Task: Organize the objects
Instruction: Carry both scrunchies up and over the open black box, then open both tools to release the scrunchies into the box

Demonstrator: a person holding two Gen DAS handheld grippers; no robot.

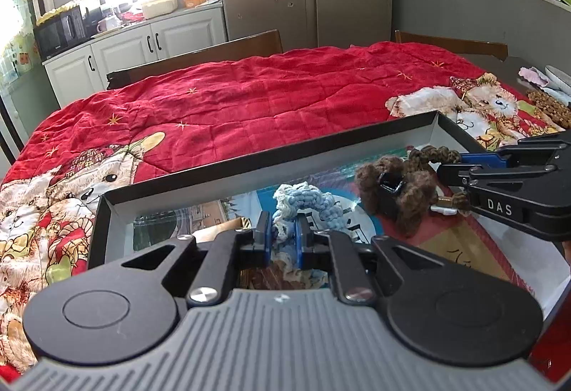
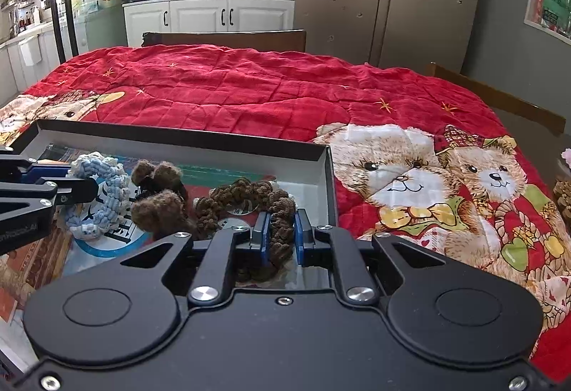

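Blue-and-white knitted scrunchie (image 1: 303, 200), listed first: it lies in the shallow black-rimmed box (image 1: 271, 150), and our left gripper (image 1: 282, 230) is clamped on its near edge, blue pads pressed to the yarn on both sides. Brown ribbed scrunchie (image 2: 249, 202), second item: it sits toward the right end of the same box, and our right gripper (image 2: 280, 230) is closed on its near loop in the same way. Fuzzy dark-brown scrunchie (image 2: 160, 202), third item: it rests between the other two, near both, held by neither tool. Printed paper lines the box floor under all three. We note the box stands on a red quilt (image 2: 232, 87) with teddy-bear prints. One more brown knitted piece (image 1: 549, 107) lies on the quilt outside the box, at the right edge of the left view.
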